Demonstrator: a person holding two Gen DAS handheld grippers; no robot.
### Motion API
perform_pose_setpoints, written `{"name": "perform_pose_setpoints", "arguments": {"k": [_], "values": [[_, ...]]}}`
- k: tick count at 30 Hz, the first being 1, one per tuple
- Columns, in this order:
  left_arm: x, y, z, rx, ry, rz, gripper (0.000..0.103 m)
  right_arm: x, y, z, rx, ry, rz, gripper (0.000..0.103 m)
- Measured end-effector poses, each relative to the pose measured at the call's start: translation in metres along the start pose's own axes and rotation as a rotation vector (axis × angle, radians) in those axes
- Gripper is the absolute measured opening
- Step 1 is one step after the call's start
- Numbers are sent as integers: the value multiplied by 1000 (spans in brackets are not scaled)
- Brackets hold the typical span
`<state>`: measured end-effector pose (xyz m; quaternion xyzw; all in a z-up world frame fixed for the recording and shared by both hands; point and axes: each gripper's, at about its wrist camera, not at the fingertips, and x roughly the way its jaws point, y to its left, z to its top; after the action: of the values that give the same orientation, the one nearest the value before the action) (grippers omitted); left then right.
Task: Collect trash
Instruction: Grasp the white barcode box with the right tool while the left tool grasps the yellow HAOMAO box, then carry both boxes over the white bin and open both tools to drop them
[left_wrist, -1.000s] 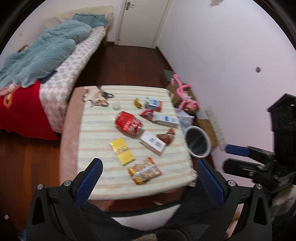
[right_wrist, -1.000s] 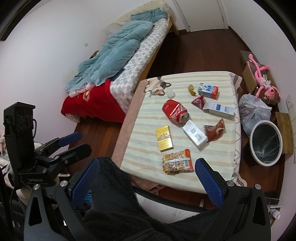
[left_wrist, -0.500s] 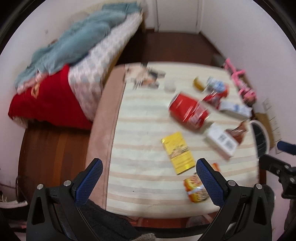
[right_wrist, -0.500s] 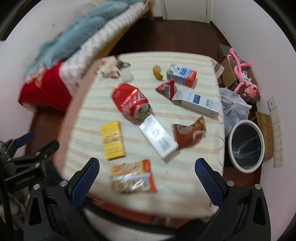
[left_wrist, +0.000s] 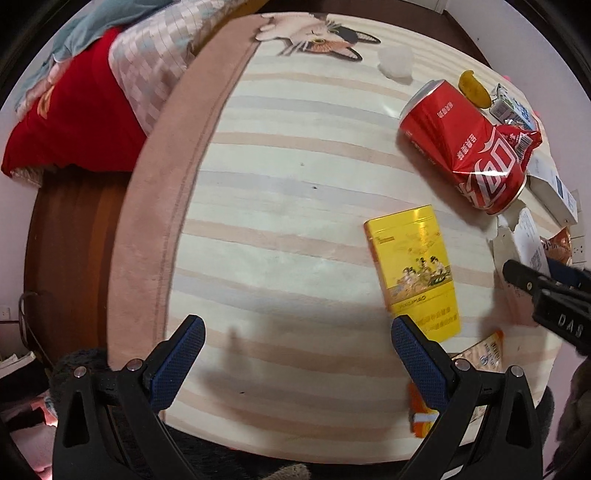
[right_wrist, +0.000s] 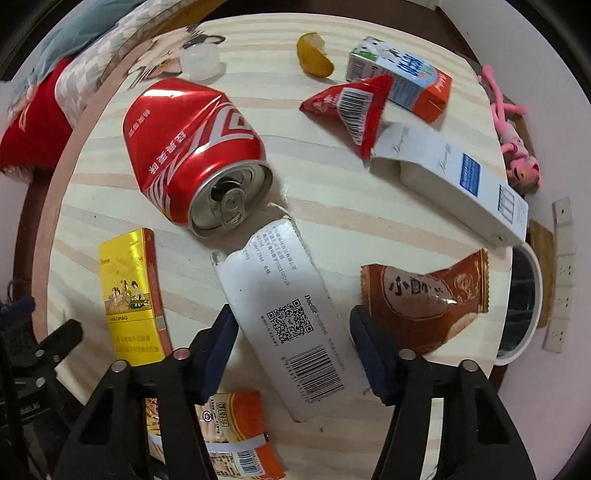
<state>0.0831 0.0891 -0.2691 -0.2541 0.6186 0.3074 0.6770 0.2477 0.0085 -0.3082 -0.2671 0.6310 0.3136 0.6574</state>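
Observation:
Trash lies on a striped tablecloth. My right gripper is open low over the table, its jaws on either side of a white box with a QR code, with small gaps. Beside that box are a dented red can, a brown wrapper, a yellow pack and an orange snack pack. My left gripper is open over bare cloth. The yellow pack lies just ahead of its right finger, and the red can is farther off.
Farther back lie a long white box, a red triangular wrapper, a milk carton, an orange peel and a white cap. A white bin stands beside the table's right edge. A bed is at the left.
Both grippers have dropped from high above to close over the table. The right one now straddles the white QR box. The left has shifted toward the table's left side by the yellow pack.

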Motion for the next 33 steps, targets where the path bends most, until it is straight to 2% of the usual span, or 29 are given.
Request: {"name": "perform_pose_setpoints", "arguments": {"k": [5,9,11,14,17,19,22,27,29,33], "values": [[7,-23,15,-15,40,-99,103,-10,-40,-31,239,20,52,59],[21,-52,26,-17,92,-164,102,-16,-60,-62,346,6,56,59],[33,-65,30,-7,111,-149,92,-16,-61,-74,383,14,105,59],[33,-82,29,33,89,-65,84,-14,-63,-80,404,33,158,61],[27,-89,21,84,41,-36,71,-15,-60,-77,384,19,153,61],[20,-92,15,128,14,-33,54,-12,-57,-73,358,14,135,61],[14,-93,11,219,9,23,54,-5,-44,-62,306,20,92,58],[14,-92,-2,368,-9,103,54,-12,-44,-79,303,41,46,56],[15,-90,-8,382,-4,92,55,-15,-46,-88,314,51,55,56],[16,-89,-7,310,1,46,57,-11,-45,-99,334,68,102,57]]}}
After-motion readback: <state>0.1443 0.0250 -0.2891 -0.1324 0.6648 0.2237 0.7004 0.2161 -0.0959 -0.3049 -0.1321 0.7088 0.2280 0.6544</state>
